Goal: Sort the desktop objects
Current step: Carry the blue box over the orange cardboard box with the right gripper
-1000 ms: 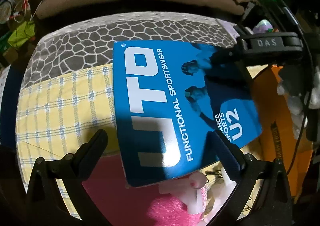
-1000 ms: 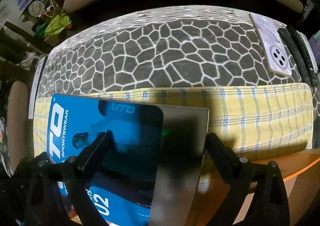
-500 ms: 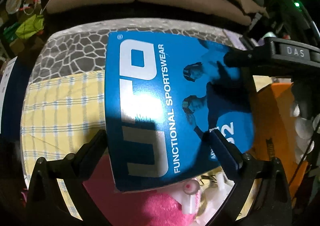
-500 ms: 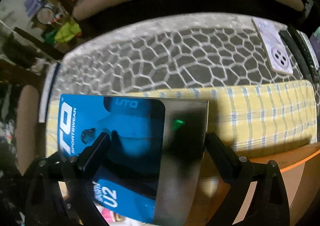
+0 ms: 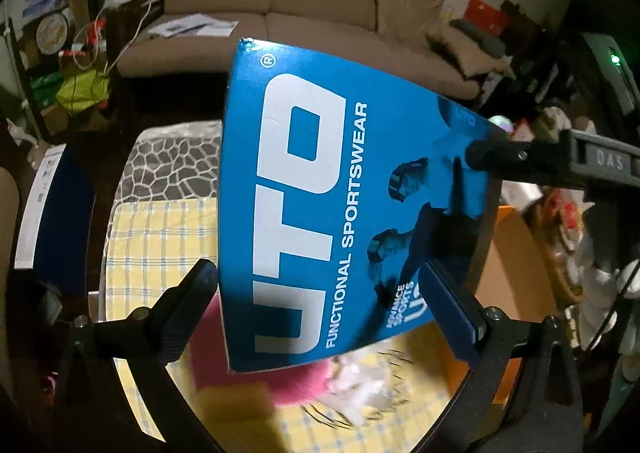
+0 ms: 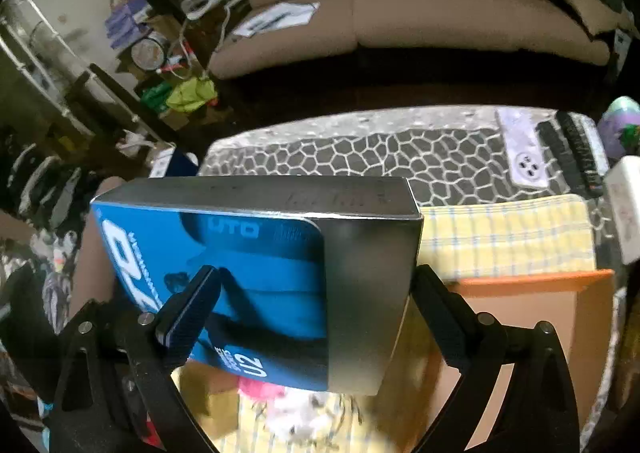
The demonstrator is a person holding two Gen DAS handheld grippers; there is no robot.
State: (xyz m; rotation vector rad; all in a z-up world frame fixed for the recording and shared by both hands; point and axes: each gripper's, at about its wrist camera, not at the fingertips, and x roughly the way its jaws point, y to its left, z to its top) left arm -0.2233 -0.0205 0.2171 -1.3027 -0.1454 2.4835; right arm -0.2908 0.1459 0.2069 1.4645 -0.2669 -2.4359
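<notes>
My left gripper (image 5: 320, 309) has its jaws spread wide, and the blue box (image 5: 340, 213) fills the gap between them without either pad clearly pressing it; my right gripper (image 6: 316, 307) is clamped on that same box (image 6: 256, 277), its right finger tight against the silver end face and its left pad on the blue side. A second ago the box hung low over the table with the honeycomb cover behind it; now it is lifted high and tipped up, so the beige sofa (image 5: 304, 1) shows behind its top corner and far more of the room is in view.

From the left: the yellow checked cloth (image 5: 160, 237) lies on the table, partly covered by the box. Below the box a pink fuzzy thing (image 5: 296, 389) and something white are smeared by motion, and I cannot tell what they are. The box's lower right print is cut off by my finger. In the left camera the right gripper's finger (image 5: 496, 151) reaches in from the right and touches the box's upper right edge. In the right view an orange carton (image 6: 516, 317) sits under the box, half hidden, and a white power strip (image 6: 524, 157) lies on the patterned cover.
</notes>
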